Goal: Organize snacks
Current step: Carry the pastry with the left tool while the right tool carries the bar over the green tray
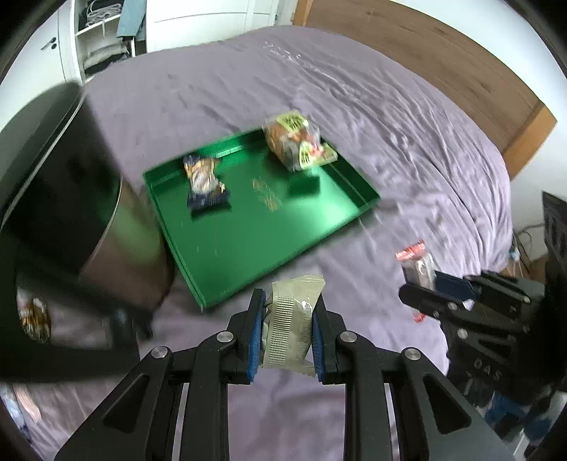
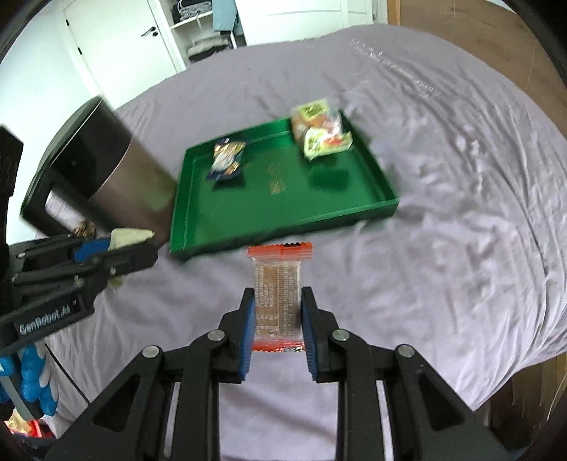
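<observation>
A green tray (image 1: 248,234) (image 2: 283,209) lies on the purple bed. On it are a dark blue snack packet (image 1: 205,184) (image 2: 226,159) at the back left and a green-and-orange snack bag (image 1: 297,142) (image 2: 319,133) at the back right corner. My left gripper (image 1: 288,312) is shut on a beige snack packet (image 1: 292,319), held above the bed near the tray's front edge. My right gripper (image 2: 277,312) is shut on a red-edged clear snack packet (image 2: 279,298), held in front of the tray. Each gripper shows in the other's view, the right one (image 1: 418,298) and the left one (image 2: 141,255).
A dark cylindrical bin (image 1: 71,198) (image 2: 106,170) stands left of the tray, with packets behind its base. A wooden headboard (image 1: 443,64) runs along the right. A white wardrobe and door (image 2: 124,32) are at the back. The bed's near edge (image 2: 514,372) is at lower right.
</observation>
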Motion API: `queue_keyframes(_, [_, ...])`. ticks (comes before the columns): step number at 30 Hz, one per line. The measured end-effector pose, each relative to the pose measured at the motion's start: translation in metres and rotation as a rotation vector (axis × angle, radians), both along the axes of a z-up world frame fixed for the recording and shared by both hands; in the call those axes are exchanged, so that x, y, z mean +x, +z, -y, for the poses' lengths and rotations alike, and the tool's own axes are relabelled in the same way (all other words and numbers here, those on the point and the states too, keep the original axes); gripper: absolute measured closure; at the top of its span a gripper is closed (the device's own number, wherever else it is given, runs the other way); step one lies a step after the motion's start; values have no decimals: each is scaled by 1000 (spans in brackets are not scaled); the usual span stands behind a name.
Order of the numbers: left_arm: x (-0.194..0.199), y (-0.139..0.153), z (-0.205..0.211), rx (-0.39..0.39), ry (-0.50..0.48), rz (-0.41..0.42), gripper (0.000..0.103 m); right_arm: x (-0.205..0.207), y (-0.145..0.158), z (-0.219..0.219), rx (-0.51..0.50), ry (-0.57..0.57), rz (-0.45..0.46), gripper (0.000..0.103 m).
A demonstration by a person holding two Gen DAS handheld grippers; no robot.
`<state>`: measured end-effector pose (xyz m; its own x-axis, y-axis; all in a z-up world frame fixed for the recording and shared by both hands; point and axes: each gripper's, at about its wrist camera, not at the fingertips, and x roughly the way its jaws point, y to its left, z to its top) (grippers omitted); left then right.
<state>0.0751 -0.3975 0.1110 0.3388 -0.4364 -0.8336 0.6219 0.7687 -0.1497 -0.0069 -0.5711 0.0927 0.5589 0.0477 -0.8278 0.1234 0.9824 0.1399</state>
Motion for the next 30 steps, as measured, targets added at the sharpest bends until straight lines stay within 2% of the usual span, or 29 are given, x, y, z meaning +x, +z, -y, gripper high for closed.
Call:
queue_keyframes(6, [37,-5,23,2,57,13,83,37,9,18,-24,-17,75,103])
queue_keyframes(13, [76,-18,41,7,129,20,83,87,4,34,-52,-13,113,103])
queue_keyframes(21, [104,-49,48,37,177,1,83,127,-25,42,-50,-16,94,103])
queue_keyframes(30, [112,-74,55,64,176,-20,83,141,-45,45,-50,-16,72,103])
